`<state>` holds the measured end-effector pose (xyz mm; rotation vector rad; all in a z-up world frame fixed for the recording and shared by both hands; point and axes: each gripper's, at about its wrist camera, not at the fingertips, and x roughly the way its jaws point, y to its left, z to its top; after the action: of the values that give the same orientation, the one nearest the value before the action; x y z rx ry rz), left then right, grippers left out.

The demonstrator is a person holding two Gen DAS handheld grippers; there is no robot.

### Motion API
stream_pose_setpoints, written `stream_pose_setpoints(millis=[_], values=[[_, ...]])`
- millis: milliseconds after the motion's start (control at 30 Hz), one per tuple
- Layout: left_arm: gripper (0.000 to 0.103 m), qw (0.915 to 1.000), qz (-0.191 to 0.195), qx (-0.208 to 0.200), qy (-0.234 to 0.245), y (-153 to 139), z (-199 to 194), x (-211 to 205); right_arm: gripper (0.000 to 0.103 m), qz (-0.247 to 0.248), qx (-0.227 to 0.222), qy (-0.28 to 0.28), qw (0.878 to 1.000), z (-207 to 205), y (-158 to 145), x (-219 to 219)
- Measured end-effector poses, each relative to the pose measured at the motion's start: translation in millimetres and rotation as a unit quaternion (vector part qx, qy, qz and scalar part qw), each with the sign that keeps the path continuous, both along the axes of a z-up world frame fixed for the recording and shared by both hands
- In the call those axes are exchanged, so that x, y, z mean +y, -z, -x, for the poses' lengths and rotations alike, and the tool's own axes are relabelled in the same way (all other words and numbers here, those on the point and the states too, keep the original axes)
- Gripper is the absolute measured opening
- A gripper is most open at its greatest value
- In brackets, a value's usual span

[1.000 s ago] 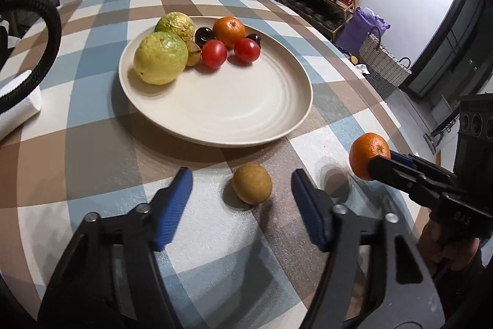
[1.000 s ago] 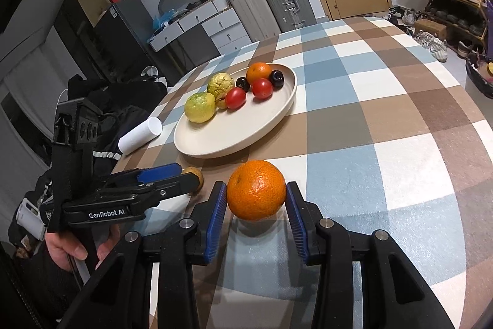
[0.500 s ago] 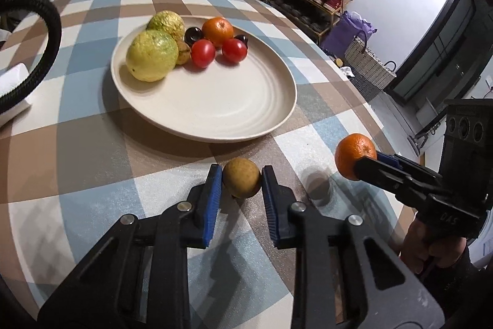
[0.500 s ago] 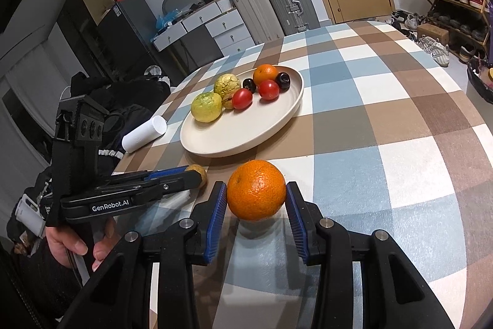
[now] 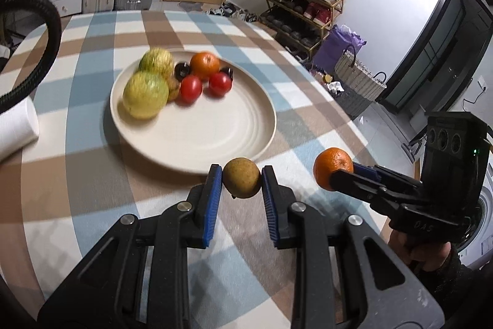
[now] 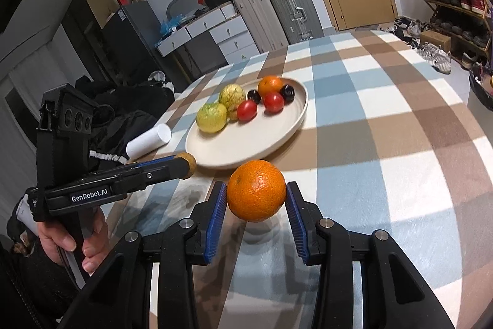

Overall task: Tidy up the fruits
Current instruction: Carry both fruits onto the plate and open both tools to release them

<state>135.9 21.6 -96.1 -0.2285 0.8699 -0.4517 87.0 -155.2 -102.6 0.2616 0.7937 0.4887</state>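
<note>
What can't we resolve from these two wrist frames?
- Left wrist view: fruits on the round cream plate are motion-blurred; the small brownish fruit behind the yellow-green guava can't be identified.
- Right wrist view: the small round brown fruit is mostly hidden by the left gripper.

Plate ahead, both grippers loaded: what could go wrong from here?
1. The small brown fruit sits at the left gripper fingertips and might slip out.
2. The orange may roll off the plate unless set near the fruit pile.
3. The grippers, side by side, could collide.
</note>
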Motion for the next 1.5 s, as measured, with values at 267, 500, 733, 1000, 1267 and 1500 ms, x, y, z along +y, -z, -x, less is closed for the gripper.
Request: stream_pose_setpoints(millis=[267,500,733,1000,1267,1500], values=[[0.023,0.9999,0.004,-0.01,-0.005,-9,-29,-12,0.04,-0.013,-0.018,0.005,1.0,-31,-17,-9],[0.024,0.9999,0.016,-0.001,-0.004,-3,-57,-25,0.04,-0.022,-0.011,-0.01,1.0,-73,-22,-2],[0.024,0.999,0.043,0.008,-0.007,4,-83,-31,0.04,-0.021,-0.013,-0.028,0.999,-110,-31,5],[0.023,0.9984,0.051,0.027,0.0,20,-108,-42,0.04,-0.014,-0.005,-0.022,1.0,-150,-32,6],[0.024,0.9982,0.044,0.038,0.016,32,-122,-54,0.04,0.01,0.032,-0.03,0.999,-168,-4,16],[0.024,0.9981,0.043,0.041,0.015,37,-128,-55,0.04,0.019,0.044,-0.026,0.999,-174,6,17]])
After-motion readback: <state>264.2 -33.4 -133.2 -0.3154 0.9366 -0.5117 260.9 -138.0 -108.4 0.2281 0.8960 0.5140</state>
